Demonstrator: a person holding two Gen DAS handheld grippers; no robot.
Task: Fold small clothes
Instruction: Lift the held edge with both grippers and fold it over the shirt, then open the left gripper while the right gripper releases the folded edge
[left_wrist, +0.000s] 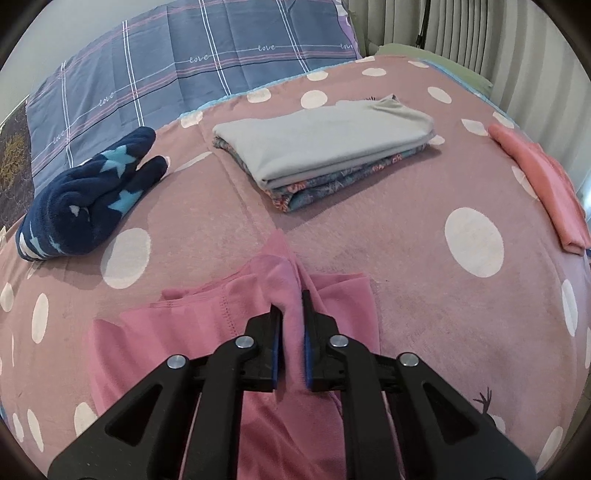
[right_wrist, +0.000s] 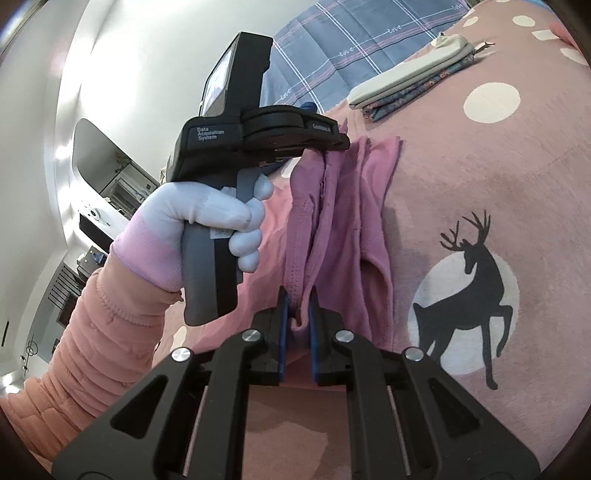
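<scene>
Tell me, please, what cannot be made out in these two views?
- Pink garment: near part hidden by the left tongs, left wrist view.
- Coral cloth: cut by the frame's right edge, left wrist view.
- Navy star socks: only a sliver shows behind the left gripper's body, right wrist view.

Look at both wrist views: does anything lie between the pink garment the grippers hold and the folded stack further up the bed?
Nothing visible does. The pink garment is pinched by the left gripper and right gripper. Only bare bedspread separates it from the folded stack; the navy sock bundle lies off to one side.
</scene>
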